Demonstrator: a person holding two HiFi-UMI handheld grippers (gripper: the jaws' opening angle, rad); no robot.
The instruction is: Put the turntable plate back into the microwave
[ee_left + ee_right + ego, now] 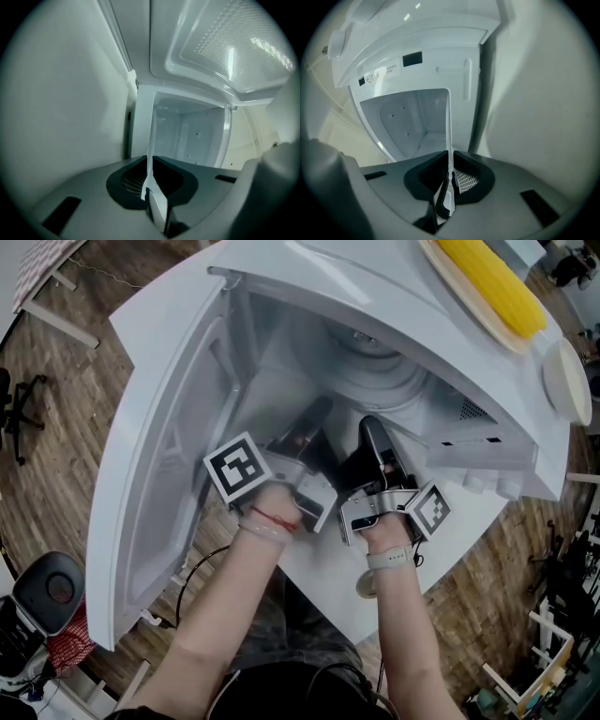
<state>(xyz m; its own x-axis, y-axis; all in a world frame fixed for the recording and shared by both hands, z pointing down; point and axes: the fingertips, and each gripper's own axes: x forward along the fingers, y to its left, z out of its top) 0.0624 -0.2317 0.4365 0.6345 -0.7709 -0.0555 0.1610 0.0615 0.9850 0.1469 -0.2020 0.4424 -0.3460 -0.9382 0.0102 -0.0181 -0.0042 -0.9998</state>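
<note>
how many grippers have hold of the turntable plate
2. The left gripper is shut on the turntable plate at its edge, nearer the open door. The right gripper is shut on the same plate beside it. Both are at the mouth of the microwave.

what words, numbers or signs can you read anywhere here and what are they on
No text can be read in any view.
Label on the microwave front: a small symbol and lines of print, too small and blurred to read.
Marker cubes: black-and-white square patterns, no letters or numbers.
</note>
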